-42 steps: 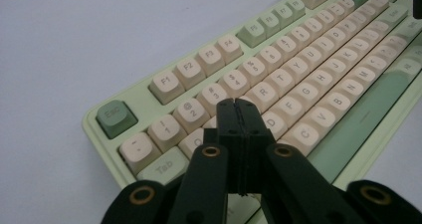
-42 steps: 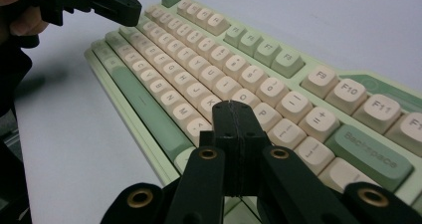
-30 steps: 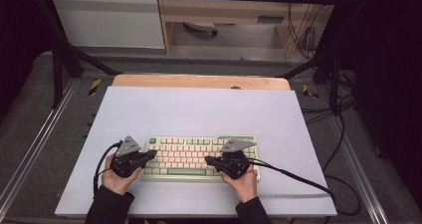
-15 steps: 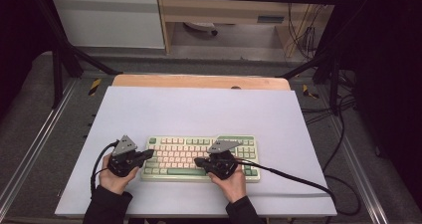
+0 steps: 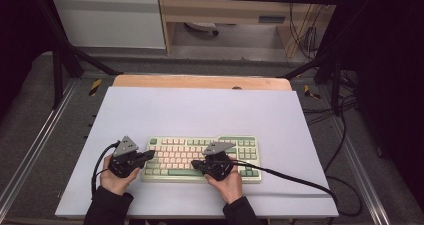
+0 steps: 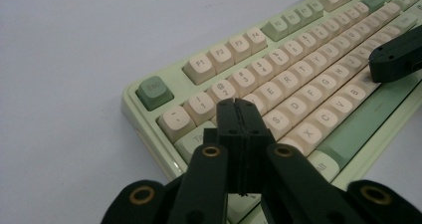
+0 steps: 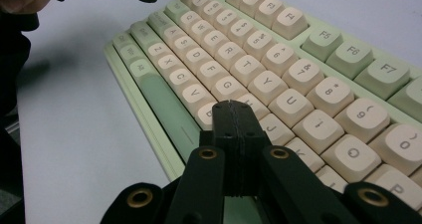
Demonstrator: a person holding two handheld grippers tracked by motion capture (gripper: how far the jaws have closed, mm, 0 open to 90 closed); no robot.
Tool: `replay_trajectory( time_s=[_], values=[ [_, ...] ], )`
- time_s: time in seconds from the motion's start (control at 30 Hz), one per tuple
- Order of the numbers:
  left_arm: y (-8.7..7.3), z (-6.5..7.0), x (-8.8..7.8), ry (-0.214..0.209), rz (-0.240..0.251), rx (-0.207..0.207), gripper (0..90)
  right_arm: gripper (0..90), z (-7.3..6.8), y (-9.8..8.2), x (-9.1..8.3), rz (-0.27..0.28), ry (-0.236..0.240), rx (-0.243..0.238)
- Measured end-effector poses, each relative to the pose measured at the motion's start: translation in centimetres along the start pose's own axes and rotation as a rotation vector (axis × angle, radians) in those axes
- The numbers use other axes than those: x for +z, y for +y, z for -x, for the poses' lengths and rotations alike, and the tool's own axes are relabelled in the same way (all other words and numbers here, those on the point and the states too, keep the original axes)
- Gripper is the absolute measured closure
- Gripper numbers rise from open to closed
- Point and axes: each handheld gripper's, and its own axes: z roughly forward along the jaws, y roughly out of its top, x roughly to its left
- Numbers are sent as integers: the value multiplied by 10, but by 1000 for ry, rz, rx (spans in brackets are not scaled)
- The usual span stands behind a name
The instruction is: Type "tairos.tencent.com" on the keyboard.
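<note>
Both jaw pairs closed, holding nothing. Right gripper tip sits over the keyboard home row; press straight down, one key. Left gripper idle.

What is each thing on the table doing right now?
keyboard: lying flat on the white table cover, keys facing up.
left gripper: jaws shut, empty, tips over the keys at the keyboard's left end.
right gripper: jaws shut, empty, tips over the lower letter keys near the space bar.
space bar: in its place, with no gripper on it.
table cover: spread flat, smooth.
</note>
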Motion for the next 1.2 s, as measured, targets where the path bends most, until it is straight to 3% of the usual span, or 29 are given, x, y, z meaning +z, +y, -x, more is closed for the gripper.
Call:
replay_trajectory(
  time_s=[0.53,1.03,1.2],
  values=[
    [0,0,0,-1,0,5,899,900,-1,-2,2,-12,1,-18],
    [2,3,-3,-9,7,10,899,900,4,14,-27,52,-39,-37],
    [2,5,-2,-16,6,14,899,900,11,11,-36,63,-49,-19]
  ],
)
